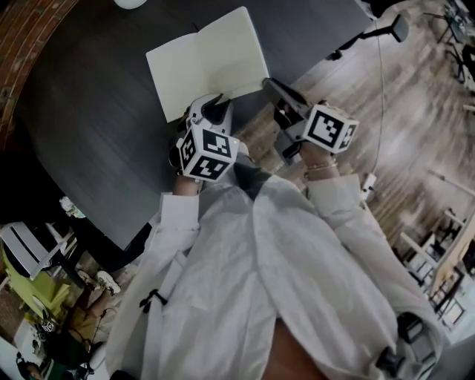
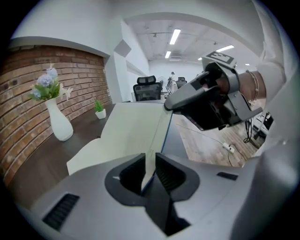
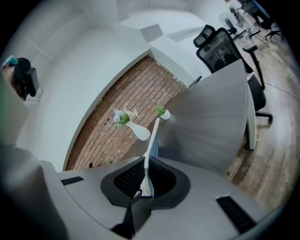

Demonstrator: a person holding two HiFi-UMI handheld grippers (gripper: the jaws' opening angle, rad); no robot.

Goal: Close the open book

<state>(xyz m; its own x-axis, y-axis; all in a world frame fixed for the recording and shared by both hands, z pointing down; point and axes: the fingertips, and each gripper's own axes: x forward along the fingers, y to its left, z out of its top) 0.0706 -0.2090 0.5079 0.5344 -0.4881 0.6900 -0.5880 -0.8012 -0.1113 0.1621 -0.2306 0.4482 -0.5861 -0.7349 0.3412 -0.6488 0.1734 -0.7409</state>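
Here, left tool and right tool pinch the open book (near edge).

Can't see the near corner of the open cream-paged book from the head view, tucked behind the left gripper. Only getting a sliver of a round white object, chopped off by the top edge. Seeing the book just edge-on in the right gripper view. No making out the blurry jumble around the yellow-green chair.

Open book on dark tabletop, pages blank. Left gripper at near edge, right gripper at near right corner.
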